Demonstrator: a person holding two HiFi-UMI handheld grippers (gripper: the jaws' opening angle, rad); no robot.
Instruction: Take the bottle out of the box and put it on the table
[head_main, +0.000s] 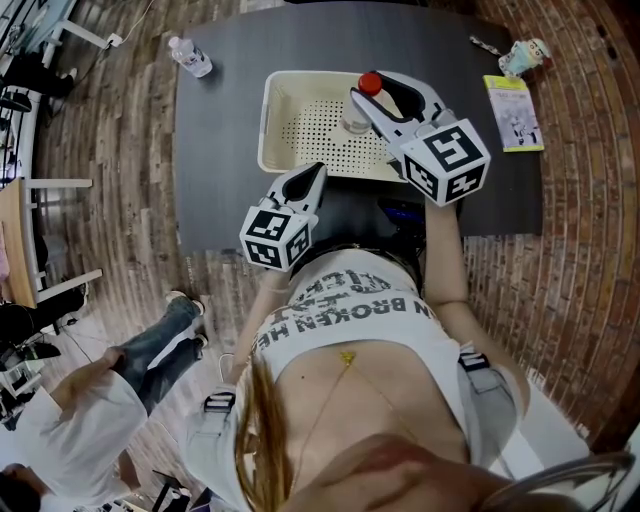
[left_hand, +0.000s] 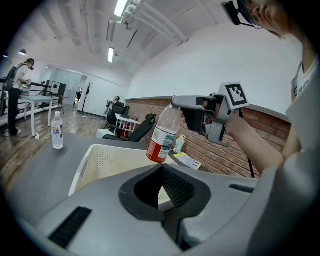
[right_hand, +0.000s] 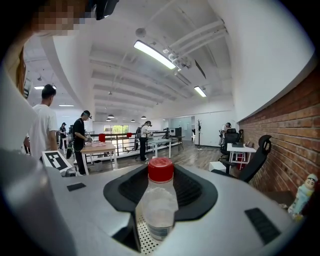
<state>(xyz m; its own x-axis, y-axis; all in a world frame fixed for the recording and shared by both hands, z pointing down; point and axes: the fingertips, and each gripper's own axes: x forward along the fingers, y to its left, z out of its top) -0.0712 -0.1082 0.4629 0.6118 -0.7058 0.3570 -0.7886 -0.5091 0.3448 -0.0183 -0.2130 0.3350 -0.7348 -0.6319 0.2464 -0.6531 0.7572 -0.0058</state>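
1. held bottle (right_hand: 158, 210) clamped near its neck in right gripper (right_hand: 160, 182), slightly tilted, above box (head_main: 283, 100).
2. had left gripper (head_main: 318, 172) closed together, empty, beside box rim.
3. needed firm clamp, clear pass over rim, upright landing on table (head_main: 220, 150).

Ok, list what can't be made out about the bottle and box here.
Bottle label print: left gripper view, too small.
Bottle body: head view, under the right gripper; only the cap shows.
Bottle base: right gripper view, behind that gripper's own body.
Box near rim: head view, partly under the left gripper and right gripper.
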